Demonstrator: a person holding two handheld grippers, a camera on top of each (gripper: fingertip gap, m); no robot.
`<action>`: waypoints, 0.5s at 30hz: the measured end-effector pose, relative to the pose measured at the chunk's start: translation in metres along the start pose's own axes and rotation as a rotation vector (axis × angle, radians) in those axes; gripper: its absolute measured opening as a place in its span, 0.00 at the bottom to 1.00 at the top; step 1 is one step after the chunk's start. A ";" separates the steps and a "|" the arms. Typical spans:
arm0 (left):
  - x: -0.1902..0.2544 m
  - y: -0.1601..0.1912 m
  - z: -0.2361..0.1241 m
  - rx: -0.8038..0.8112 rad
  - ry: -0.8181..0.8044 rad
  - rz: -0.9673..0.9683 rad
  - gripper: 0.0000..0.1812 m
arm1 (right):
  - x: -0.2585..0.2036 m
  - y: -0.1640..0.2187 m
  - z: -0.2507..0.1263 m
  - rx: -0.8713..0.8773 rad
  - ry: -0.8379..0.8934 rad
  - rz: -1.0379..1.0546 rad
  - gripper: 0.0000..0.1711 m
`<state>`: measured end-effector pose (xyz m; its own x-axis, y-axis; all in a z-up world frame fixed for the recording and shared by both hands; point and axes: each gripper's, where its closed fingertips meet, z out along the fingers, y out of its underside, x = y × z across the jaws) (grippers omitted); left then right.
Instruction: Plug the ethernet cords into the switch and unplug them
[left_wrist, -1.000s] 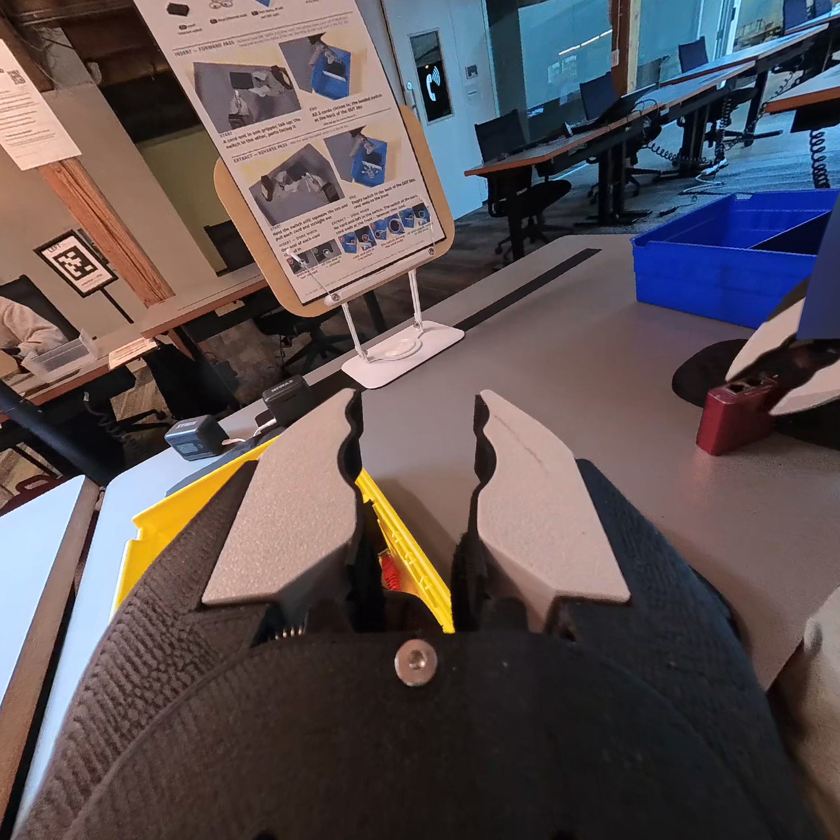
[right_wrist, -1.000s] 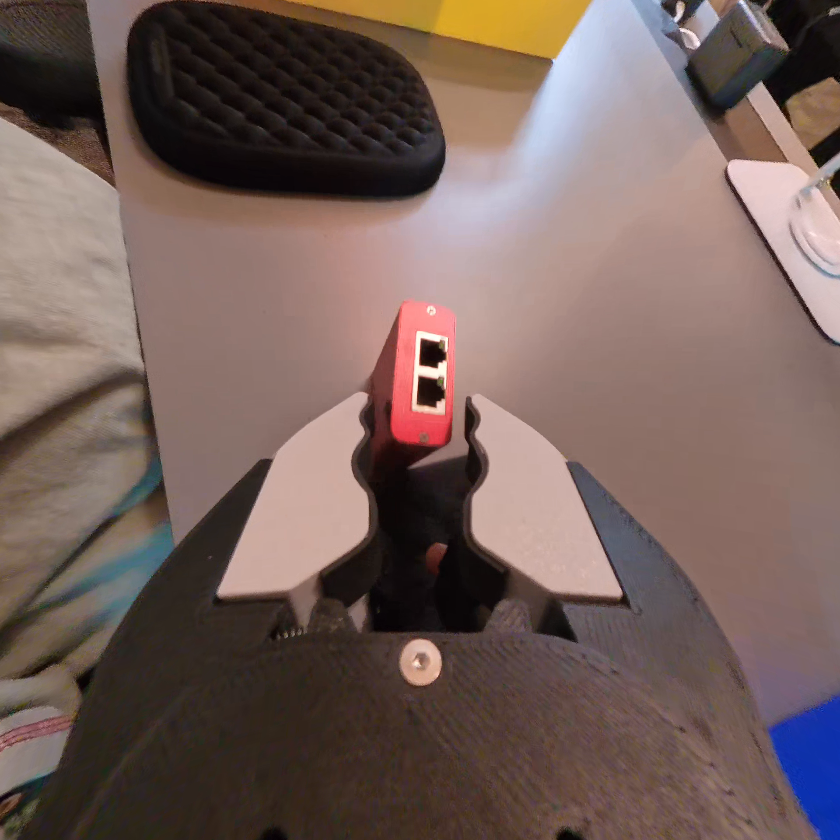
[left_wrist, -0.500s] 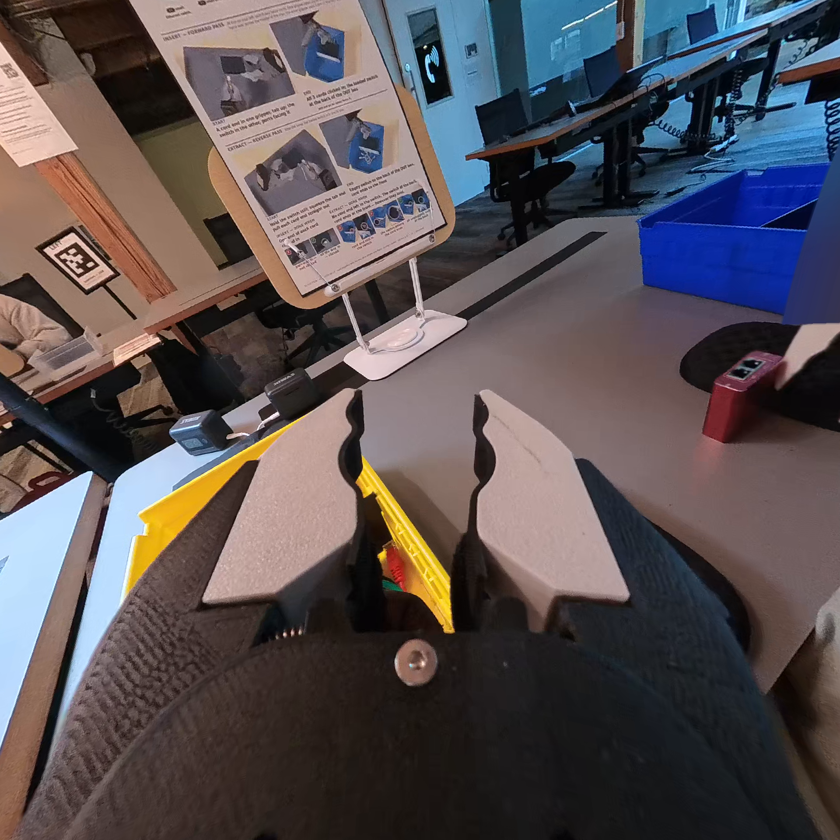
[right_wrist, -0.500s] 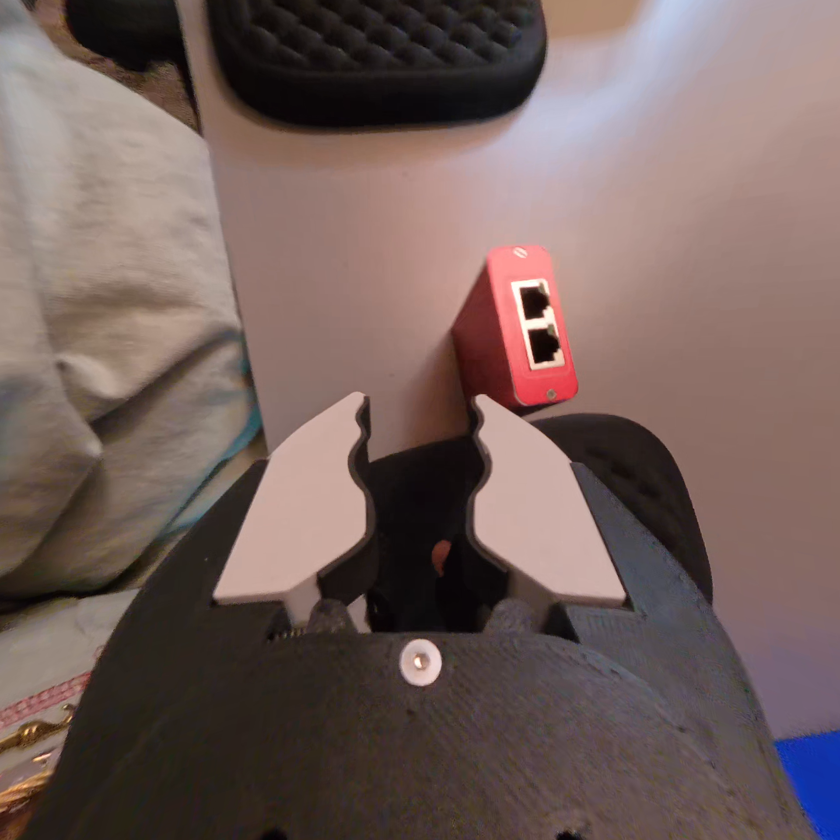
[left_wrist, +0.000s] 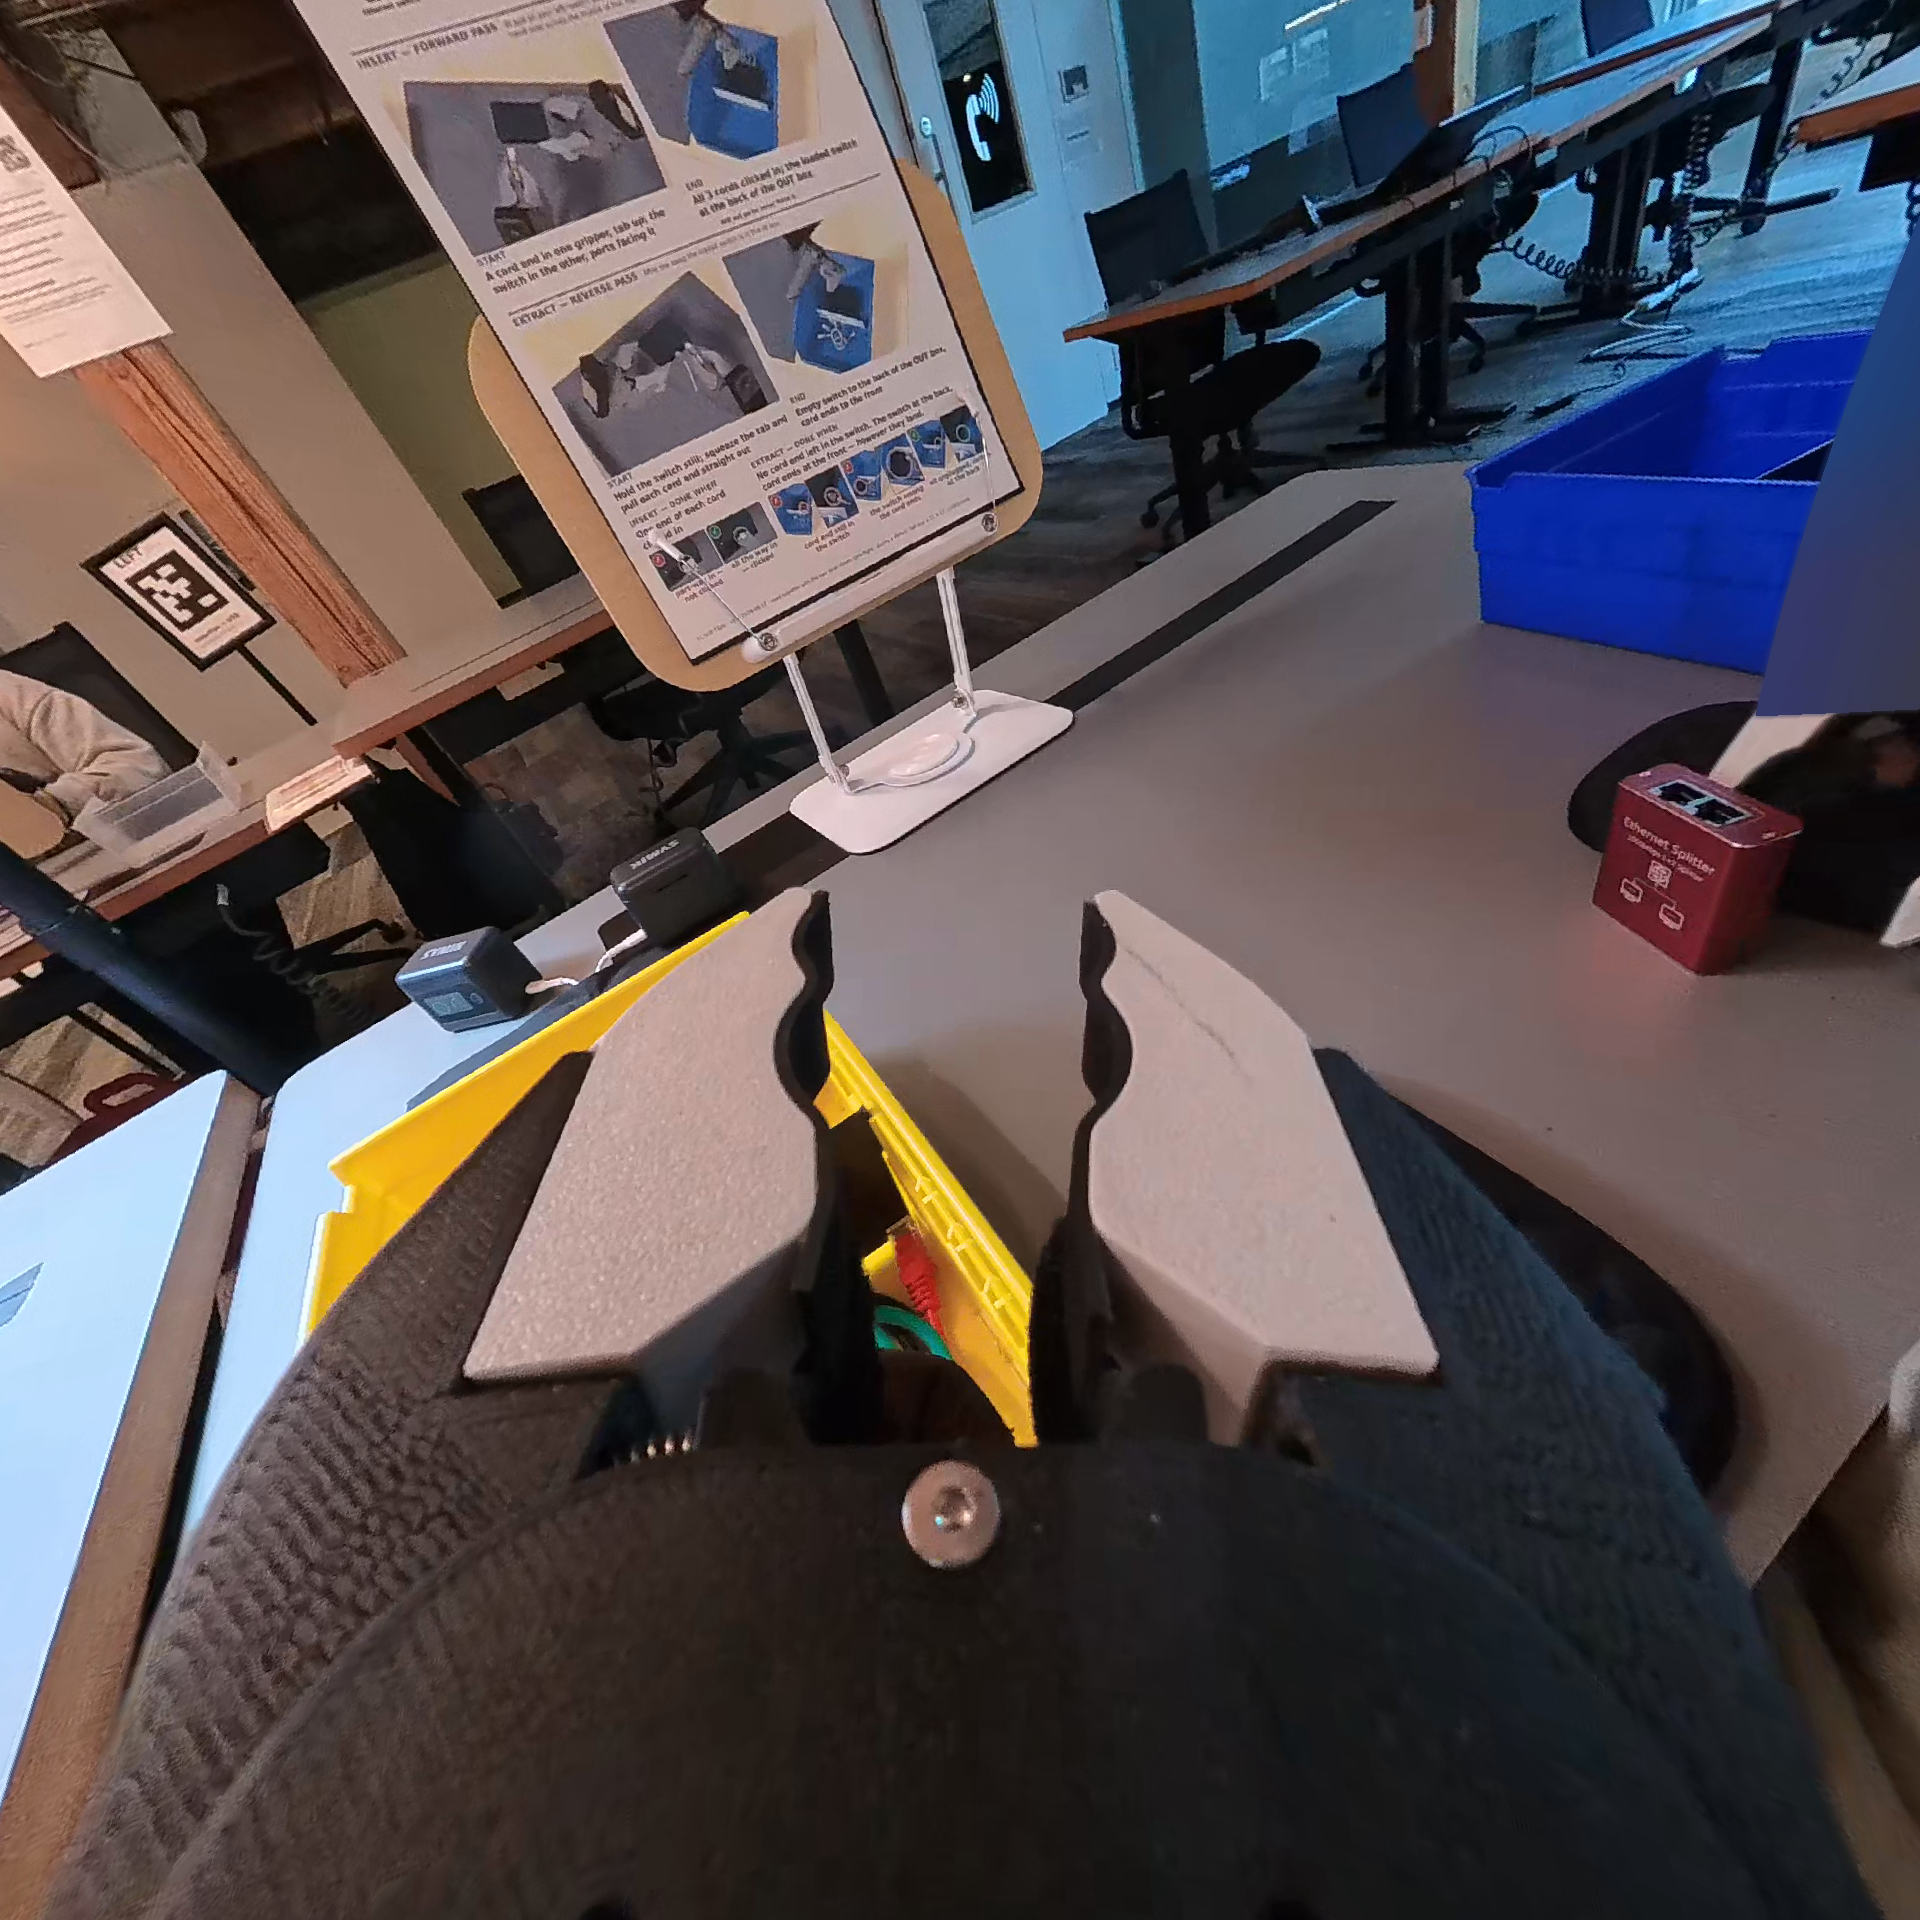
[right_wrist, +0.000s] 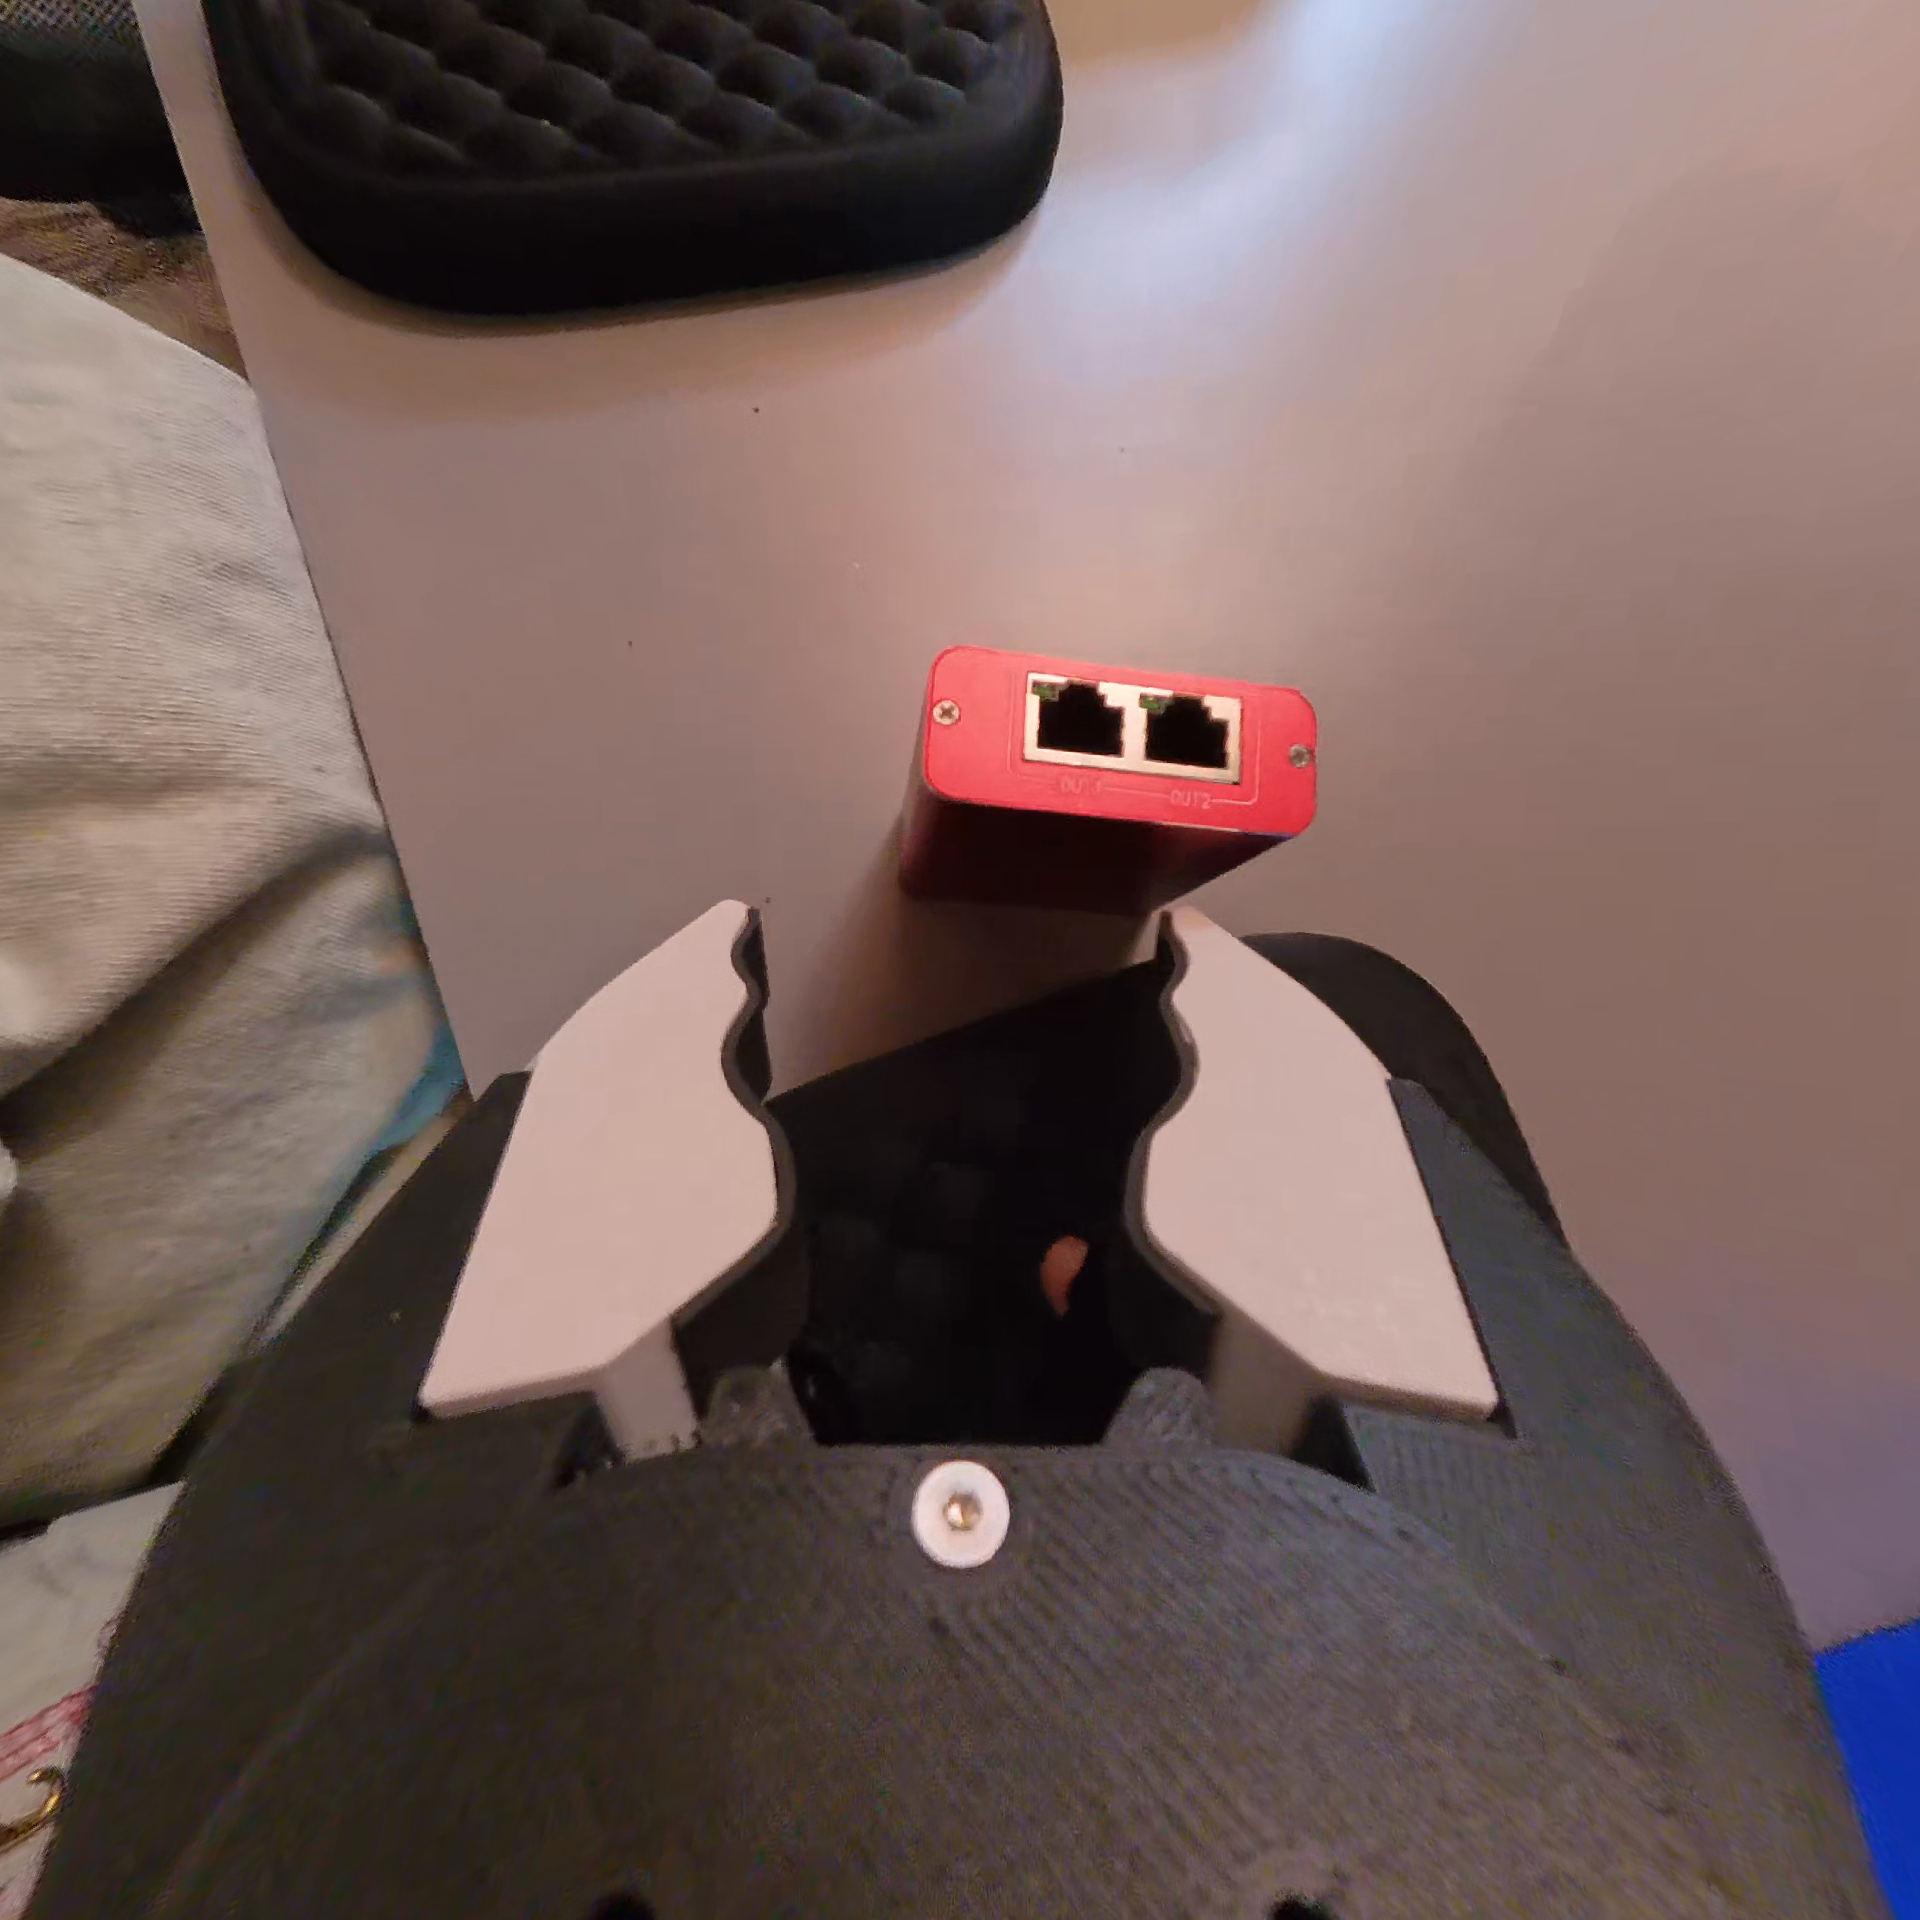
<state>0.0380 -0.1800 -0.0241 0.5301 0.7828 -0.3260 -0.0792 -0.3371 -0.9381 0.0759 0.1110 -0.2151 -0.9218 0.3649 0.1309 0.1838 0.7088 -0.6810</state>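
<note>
released switch (right_wrist: 1117, 764) now stands free before open right claw (right_wrist: 961, 940)

Just ahead of the spread jaws of the right gripper (right_wrist: 961, 925) stands a small red box-shaped switch (right_wrist: 1117, 774) with a satin, anodised-metal look, on a smooth matt grey table (right_wrist: 1455, 520); farther ahead lies a black dimpled foam-like pad (right_wrist: 623, 135). The left gripper (left_wrist: 951, 914) has grainy matt grey plastic fingers (left_wrist: 686, 1122) on a rough, ridged black body. Below its jaws sits a glossy yellow plastic bin (left_wrist: 935, 1174).
</note>
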 end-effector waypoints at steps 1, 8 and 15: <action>-0.001 0.000 -0.001 0.001 -0.003 0.002 0.26 | 0.002 -0.003 -0.001 0.020 0.008 -0.003 0.45; -0.002 -0.001 -0.002 0.006 -0.007 0.001 0.25 | 0.020 -0.036 0.006 0.193 0.074 0.111 0.65; -0.006 0.003 -0.005 -0.004 -0.018 0.007 0.25 | 0.022 -0.026 0.019 0.152 0.076 0.019 0.51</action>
<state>0.0388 -0.1884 -0.0247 0.5147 0.7895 -0.3343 -0.0795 -0.3442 -0.9355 0.0441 0.0890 -0.2084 -0.8890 0.4263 0.1673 0.1422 0.6042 -0.7841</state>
